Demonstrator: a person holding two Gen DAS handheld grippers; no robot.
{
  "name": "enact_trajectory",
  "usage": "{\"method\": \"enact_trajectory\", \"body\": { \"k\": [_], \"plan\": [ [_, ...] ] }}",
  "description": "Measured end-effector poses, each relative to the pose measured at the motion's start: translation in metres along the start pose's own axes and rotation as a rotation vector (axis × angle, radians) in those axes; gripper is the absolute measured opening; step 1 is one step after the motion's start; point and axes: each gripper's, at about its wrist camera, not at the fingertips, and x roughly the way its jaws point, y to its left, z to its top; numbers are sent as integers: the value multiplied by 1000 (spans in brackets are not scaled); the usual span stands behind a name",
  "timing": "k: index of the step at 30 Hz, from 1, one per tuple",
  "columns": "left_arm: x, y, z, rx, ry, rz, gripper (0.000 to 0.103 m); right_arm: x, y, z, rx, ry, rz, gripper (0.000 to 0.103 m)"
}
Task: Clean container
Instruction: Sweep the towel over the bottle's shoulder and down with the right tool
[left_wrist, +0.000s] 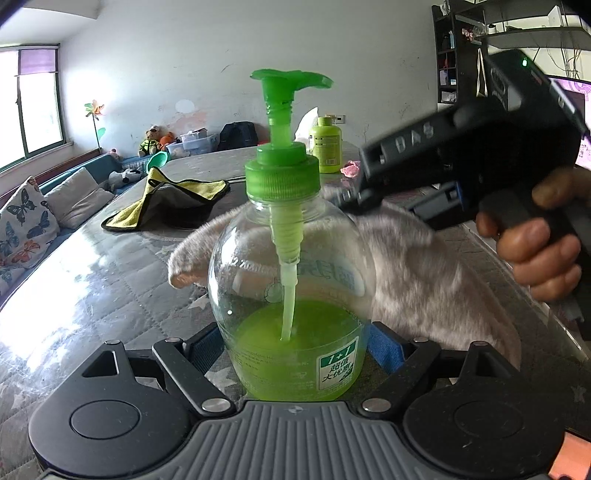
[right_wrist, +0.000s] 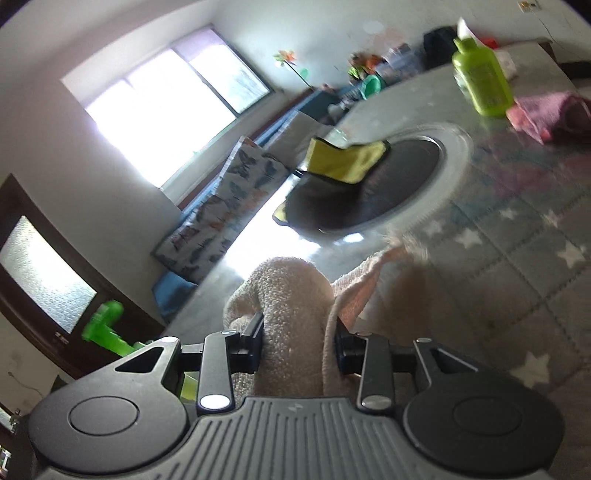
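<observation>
Tabletop lies bare leftward; left tool clamps soap bottle, right tool pinches towel

A clear pump soap bottle stands upright on the quilted table, about 1/3 full of green liquid, with a green screw cap and pump head. A beige fleecy cloth drapes against its rear right side, touching the shoulder.
</observation>
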Motion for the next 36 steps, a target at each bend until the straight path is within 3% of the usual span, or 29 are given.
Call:
{"method": "enact_trajectory", "body": {
  "k": [6, 19, 32, 36],
  "plan": [
    [0, -2, 3, 4, 12, 10, 87, 8, -8, -12, -18, 51, -65, 35],
    [-5, -11, 6, -11, 35, 68, 86, 0, -15, -18, 29, 45, -72, 40],
    [-10, 2, 6, 65, 61, -17, 86, -9, -21, -16, 47, 27, -96, 43],
    [-11, -2, 4, 42, 57, 12, 87, -10, -19, -15, 39, 23, -103, 43]
  ]
}}
